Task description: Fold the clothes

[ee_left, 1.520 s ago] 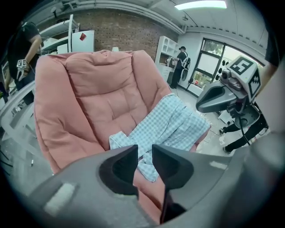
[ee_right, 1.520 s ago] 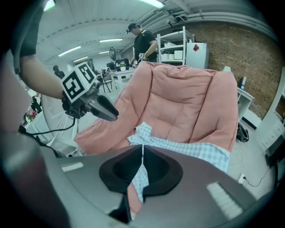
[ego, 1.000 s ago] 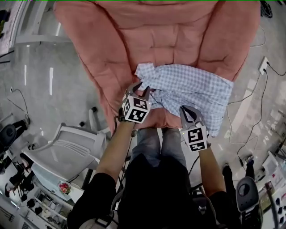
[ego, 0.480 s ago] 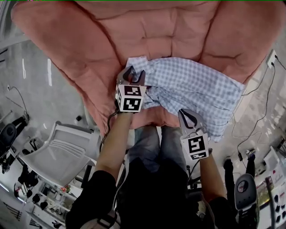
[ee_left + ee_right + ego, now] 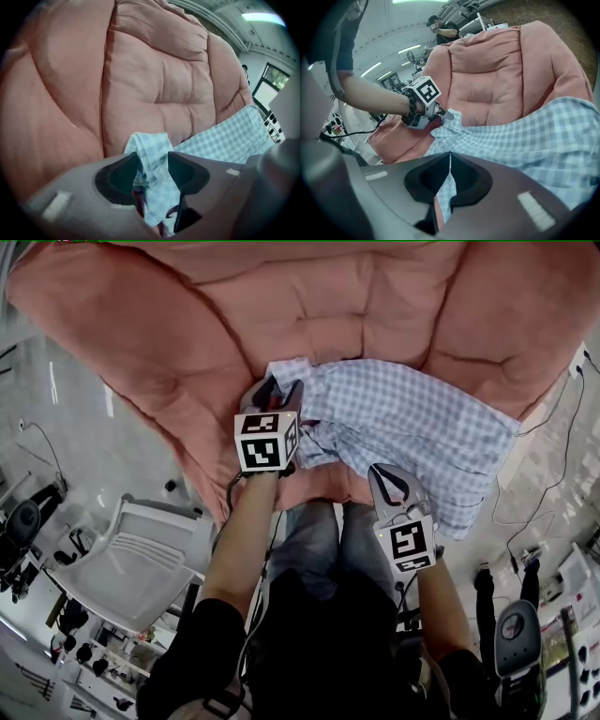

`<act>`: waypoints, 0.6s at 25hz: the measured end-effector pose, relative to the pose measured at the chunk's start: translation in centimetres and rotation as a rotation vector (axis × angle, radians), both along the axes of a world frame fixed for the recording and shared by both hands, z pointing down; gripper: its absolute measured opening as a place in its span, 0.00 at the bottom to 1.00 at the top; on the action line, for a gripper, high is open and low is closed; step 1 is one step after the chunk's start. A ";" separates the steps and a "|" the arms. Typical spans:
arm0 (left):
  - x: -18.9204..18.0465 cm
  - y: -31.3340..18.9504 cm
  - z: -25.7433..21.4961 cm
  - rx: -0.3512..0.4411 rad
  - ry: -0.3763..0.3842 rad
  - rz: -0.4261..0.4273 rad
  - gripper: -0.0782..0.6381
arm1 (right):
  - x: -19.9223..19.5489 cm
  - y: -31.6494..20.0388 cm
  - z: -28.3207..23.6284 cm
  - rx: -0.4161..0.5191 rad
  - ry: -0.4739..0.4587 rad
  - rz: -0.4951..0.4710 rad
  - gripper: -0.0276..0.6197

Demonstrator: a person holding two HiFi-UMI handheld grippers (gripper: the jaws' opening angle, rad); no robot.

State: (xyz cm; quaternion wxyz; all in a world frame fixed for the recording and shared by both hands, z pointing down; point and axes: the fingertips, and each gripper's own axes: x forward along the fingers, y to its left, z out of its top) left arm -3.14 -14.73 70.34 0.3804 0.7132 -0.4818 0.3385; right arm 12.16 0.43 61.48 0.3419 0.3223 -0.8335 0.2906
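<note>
Left gripper (image 5: 279, 388) jaws have just been opening and are now standing apart around a bunched corner of the checked shirt (image 5: 412, 418), which is lying on the pink armchair (image 5: 328, 306), while the right gripper (image 5: 384, 476) is pinching the near hem tight.

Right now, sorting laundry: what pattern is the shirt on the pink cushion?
The shirt is pale blue and white check; clearest in right gripper view.
</note>
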 end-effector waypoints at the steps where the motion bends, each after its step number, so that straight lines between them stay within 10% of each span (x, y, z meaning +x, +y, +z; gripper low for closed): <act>1: 0.0 -0.2 0.3 -0.008 0.007 -0.008 0.41 | -0.1 -0.2 0.1 -0.001 0.001 0.003 0.06; 15: 1.0 0.1 -2.1 -0.010 0.038 0.104 0.15 | -1.0 0.1 0.2 -0.017 0.045 0.015 0.06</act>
